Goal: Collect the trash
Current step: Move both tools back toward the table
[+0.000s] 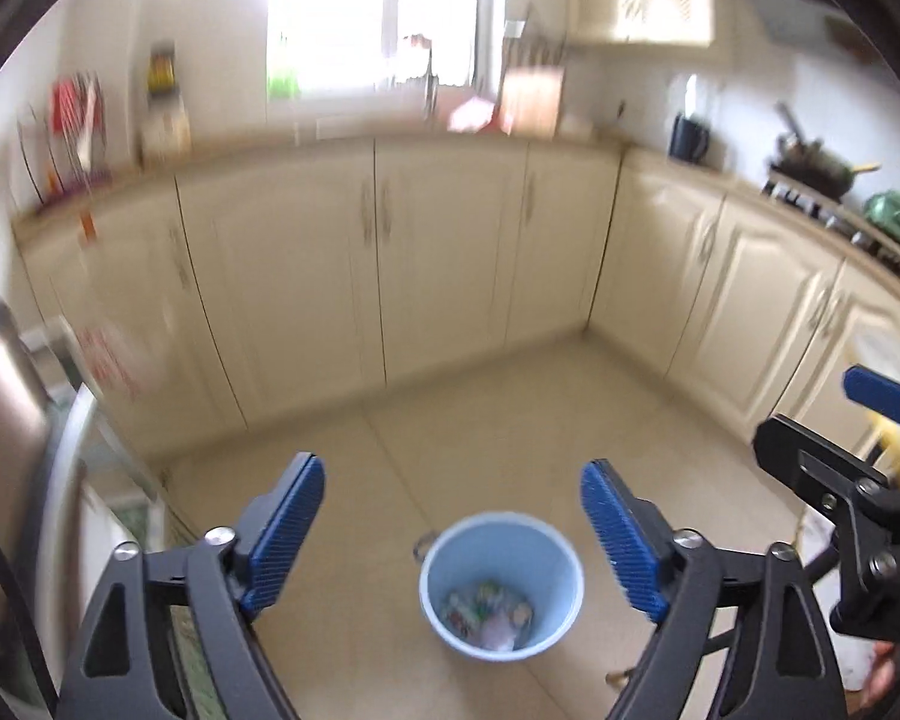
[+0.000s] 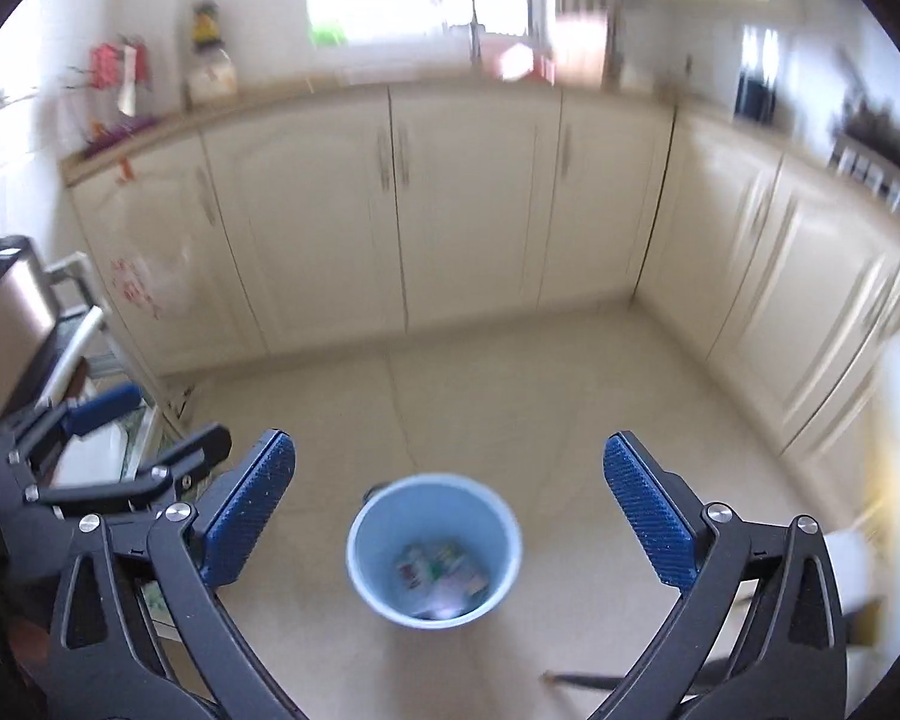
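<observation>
A light blue bin stands on the beige tiled floor, with several pieces of colourful trash lying at its bottom. It also shows in the right wrist view, with the trash inside. My left gripper is open and empty, held high above the bin. My right gripper is open and empty too, also above the bin. The right gripper shows at the right edge of the left wrist view. The left gripper shows at the left edge of the right wrist view.
Cream kitchen cabinets run along the far wall and the right side. The counter holds a dark mug, a wok and a green pot. A metal rack stands at the left. The view is blurred.
</observation>
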The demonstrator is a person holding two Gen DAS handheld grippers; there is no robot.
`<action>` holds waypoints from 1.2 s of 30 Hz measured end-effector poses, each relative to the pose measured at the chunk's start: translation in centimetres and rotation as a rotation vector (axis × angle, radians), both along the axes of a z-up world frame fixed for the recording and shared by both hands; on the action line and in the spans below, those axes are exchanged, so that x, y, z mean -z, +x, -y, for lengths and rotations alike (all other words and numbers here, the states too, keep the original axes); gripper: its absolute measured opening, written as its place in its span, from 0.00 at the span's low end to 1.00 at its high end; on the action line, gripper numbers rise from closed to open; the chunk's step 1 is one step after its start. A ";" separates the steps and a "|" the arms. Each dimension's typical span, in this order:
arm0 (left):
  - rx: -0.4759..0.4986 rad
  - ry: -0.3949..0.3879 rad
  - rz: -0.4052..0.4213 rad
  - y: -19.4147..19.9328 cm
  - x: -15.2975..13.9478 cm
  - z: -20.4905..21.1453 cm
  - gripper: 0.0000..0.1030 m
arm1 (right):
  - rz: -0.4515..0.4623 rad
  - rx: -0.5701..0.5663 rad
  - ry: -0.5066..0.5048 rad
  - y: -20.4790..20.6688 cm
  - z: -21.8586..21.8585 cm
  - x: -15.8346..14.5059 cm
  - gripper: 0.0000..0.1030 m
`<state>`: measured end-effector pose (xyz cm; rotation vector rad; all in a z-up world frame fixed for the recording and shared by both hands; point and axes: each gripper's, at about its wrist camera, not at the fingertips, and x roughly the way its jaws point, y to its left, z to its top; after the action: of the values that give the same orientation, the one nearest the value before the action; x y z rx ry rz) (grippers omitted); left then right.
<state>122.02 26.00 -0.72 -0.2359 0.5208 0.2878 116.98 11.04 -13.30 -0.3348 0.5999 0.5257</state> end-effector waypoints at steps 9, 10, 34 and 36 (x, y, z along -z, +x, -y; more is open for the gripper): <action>0.109 0.042 0.263 -24.4 -11.0 8.0 0.96 | 0.249 0.126 0.072 -15.5 10.2 -14.7 1.00; 0.125 0.043 0.297 -27.2 -11.9 8.5 0.98 | 0.272 0.155 0.079 -17.1 11.1 -15.9 1.00; 0.402 0.206 0.552 -71.0 -17.1 20.2 0.99 | 0.594 0.588 0.198 -40.8 30.2 -32.7 1.00; 0.394 0.217 0.554 -72.6 -17.4 20.8 0.99 | 0.606 0.594 0.202 -41.2 30.7 -33.0 1.00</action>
<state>49.44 5.22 16.71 0.0069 -0.0201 -0.1099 75.78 -19.65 19.67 -0.0985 0.0375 -0.0985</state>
